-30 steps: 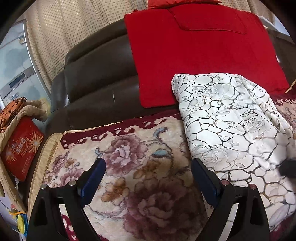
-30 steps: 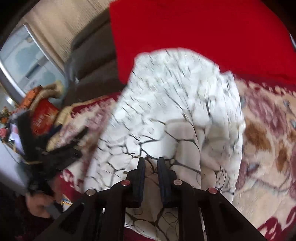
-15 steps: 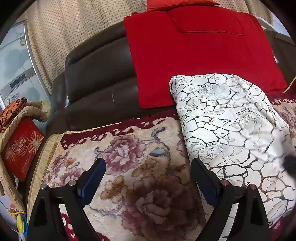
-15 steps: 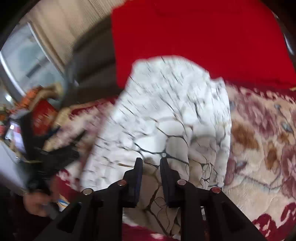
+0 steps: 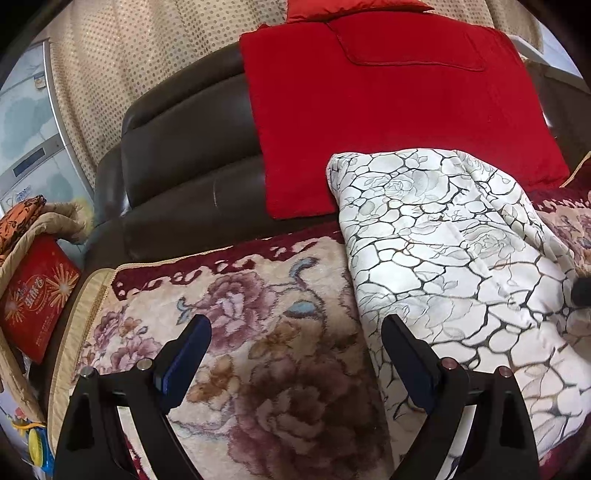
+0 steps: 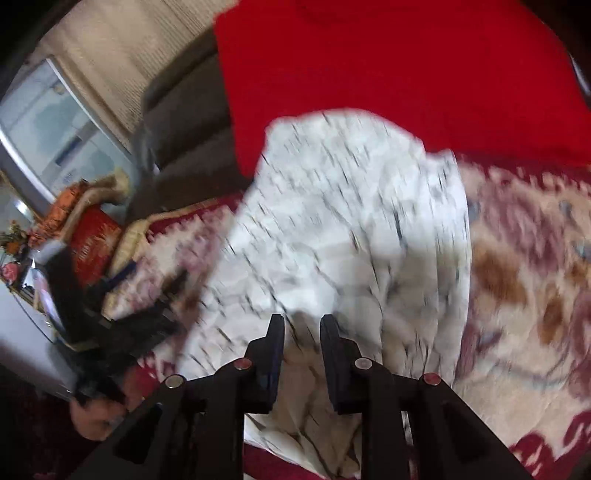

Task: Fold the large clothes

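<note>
The folded cloth (image 5: 443, 258) runs lengthwise toward the red cushion (image 5: 369, 110). Right gripper (image 6: 302, 325) is nearer, above its near end, fingers narrow, just opening, empty; left gripper (image 5: 295, 328) beside it, fingers wide, empty.

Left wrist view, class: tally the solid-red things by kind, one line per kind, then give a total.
Solid-red cloth covers on the sofa back: 2 (large cover, piece above it)
Red boxes: 1 (red box)
Total: 3

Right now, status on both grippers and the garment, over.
Left gripper open, empty, over floral blanket. Right gripper jaws just opening, slightly apart over white patterned garment. Garment folded, nothing blocking.
</note>
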Demonstrator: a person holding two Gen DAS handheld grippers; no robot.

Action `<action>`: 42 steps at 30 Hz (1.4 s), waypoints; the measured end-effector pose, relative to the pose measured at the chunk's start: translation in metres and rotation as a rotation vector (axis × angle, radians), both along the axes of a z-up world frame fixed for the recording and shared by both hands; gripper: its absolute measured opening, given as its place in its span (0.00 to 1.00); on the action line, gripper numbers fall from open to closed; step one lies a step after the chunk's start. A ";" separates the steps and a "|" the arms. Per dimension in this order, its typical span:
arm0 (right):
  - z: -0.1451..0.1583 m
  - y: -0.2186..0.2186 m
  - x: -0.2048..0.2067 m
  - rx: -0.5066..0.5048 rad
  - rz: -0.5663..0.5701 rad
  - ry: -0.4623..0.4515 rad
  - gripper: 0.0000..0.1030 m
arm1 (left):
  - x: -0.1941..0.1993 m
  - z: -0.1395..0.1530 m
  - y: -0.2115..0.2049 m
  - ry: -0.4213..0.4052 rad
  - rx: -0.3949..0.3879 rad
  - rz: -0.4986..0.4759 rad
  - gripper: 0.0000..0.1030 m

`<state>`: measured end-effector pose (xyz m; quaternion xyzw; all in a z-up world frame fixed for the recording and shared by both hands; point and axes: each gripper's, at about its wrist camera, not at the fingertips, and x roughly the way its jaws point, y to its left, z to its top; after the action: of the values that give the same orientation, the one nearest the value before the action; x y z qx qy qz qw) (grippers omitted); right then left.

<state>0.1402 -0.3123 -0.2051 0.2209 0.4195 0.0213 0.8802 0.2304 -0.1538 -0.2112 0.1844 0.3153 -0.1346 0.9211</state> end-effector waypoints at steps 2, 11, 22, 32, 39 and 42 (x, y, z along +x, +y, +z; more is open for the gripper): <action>0.010 -0.003 0.011 -0.038 -0.005 0.003 0.28 | 0.003 0.000 -0.004 0.006 -0.005 -0.004 0.91; -0.039 -0.037 0.066 0.034 -0.098 0.178 0.33 | 0.016 -0.012 -0.025 0.052 0.012 -0.039 0.91; -0.021 -0.061 0.037 0.147 -0.084 0.008 0.33 | 0.032 -0.006 -0.009 0.145 -0.141 -0.015 0.91; -0.045 -0.060 0.053 0.072 -0.122 0.087 0.60 | 0.033 -0.029 -0.024 0.194 -0.056 -0.049 0.91; -0.012 -0.085 0.044 0.104 -0.202 -0.097 0.58 | 0.037 -0.017 -0.017 0.177 -0.131 -0.017 0.91; -0.010 -0.092 0.056 0.085 -0.201 -0.112 0.44 | 0.040 -0.016 -0.021 0.180 -0.134 -0.010 0.91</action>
<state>0.1963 -0.4046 -0.2150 0.2975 0.3440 -0.0371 0.8899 0.2703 -0.1746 -0.2272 0.1114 0.3864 -0.1760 0.8985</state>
